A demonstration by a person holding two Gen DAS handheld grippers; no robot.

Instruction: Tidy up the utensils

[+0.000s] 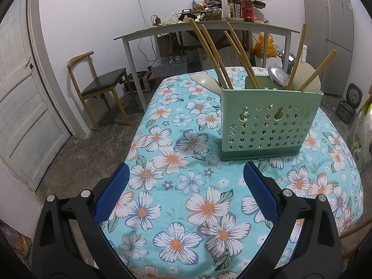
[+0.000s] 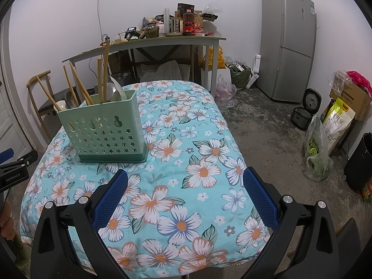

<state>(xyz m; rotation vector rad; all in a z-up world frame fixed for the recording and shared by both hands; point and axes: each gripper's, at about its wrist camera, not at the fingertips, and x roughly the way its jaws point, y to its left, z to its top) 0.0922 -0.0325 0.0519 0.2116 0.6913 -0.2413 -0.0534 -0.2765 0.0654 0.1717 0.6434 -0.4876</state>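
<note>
Green utensil caddy (image 1: 270,121) stands upright on floral-covered table (image 1: 176,209), toward far edge, holding wooden chopsticks (image 1: 210,51), metal spoon (image 1: 277,76), pale spoons. Left gripper (image 1: 186,193) jaws wide apart, empty, above cloth near front edge. Right gripper (image 2: 186,193) likewise wide, empty, caddy ahead-left.

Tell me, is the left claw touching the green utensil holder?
Apart. In the left wrist view, flowered cloth shows between the open left claw and the base of the utensil holder.
</note>
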